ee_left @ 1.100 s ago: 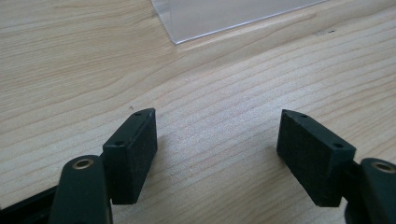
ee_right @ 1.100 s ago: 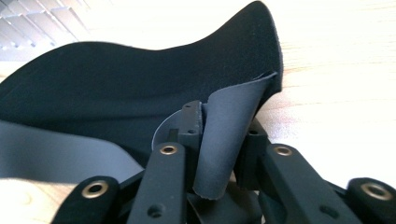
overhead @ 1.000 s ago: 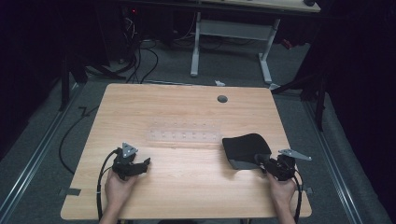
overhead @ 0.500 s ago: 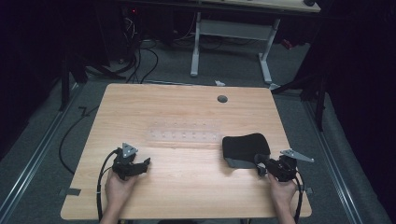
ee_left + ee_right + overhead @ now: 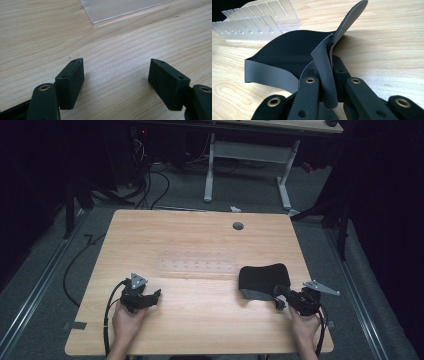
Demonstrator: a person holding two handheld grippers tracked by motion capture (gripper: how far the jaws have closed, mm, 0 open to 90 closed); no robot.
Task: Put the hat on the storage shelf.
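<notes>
A black mouse pad (image 5: pixel 260 276) with a grey underside lies on the right half of the wooden table (image 5: pixel 200 235). My right gripper (image 5: pixel 279 297) is at its near right corner. In the right gripper view the pad (image 5: pixel 287 53) has its edge curled up and pinched between my right gripper's (image 5: pixel 325 67) jaws, which are shut on it. My left gripper (image 5: pixel 155 295) rests low over the table's near left part. Its jaws stand open with bare wood between them (image 5: pixel 116 75).
A clear plastic slotted rack (image 5: pixel 197 265) lies flat at the table's middle, just left of the pad, and its corner (image 5: pixel 120 7) lies ahead of my left gripper. A round cable hole (image 5: pixel 238 226) sits near the far edge. Cables and desk legs lie on the floor beyond.
My right gripper has shifted slightly at the pad's near right corner, and the pad's near edge has curled up a little. The left hand has stayed still.
</notes>
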